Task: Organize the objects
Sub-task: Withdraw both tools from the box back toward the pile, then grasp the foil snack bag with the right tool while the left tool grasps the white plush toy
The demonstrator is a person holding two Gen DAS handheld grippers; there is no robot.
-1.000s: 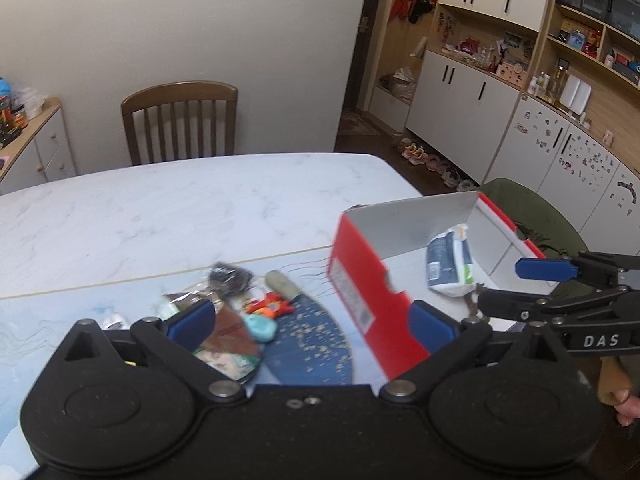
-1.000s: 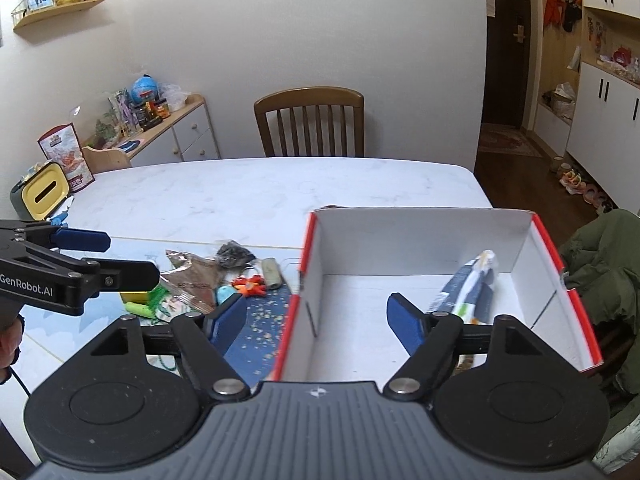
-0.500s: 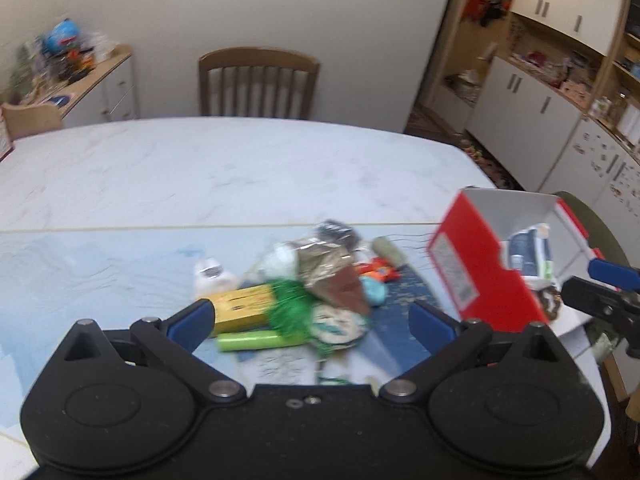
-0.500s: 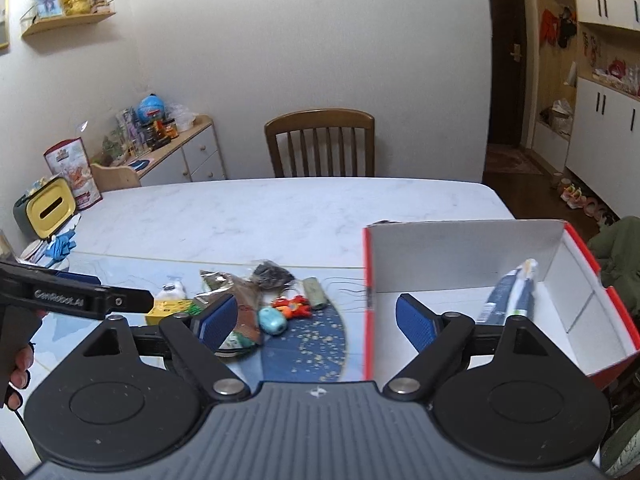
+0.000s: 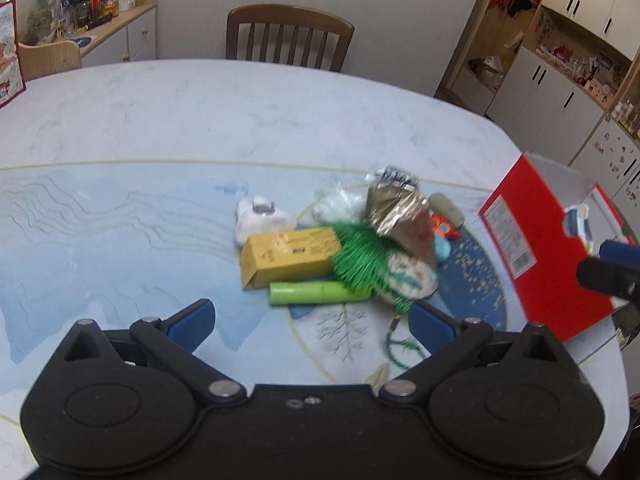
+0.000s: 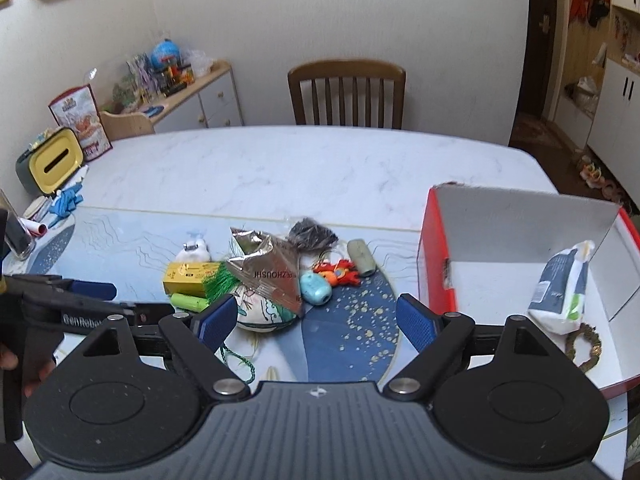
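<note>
Both grippers, left point(image 5: 310, 316) and right point(image 6: 316, 314), are hovering empty, fingers spread, near the clutter pile point(image 6: 260, 276) left of the red box point(image 6: 436, 256).

Left tool point(image 5: 310, 320) hangs open above a blurred yellow box point(image 5: 290, 256) and, seemingly, a green tube point(image 5: 316, 293)

A home dining room: a marble table point(image 6: 320, 168) with a wooden chair point(image 6: 346, 94) at its far side, a cluttered sideboard point(image 6: 192, 92) left, white cupboards point(image 5: 552, 92) right.
</note>
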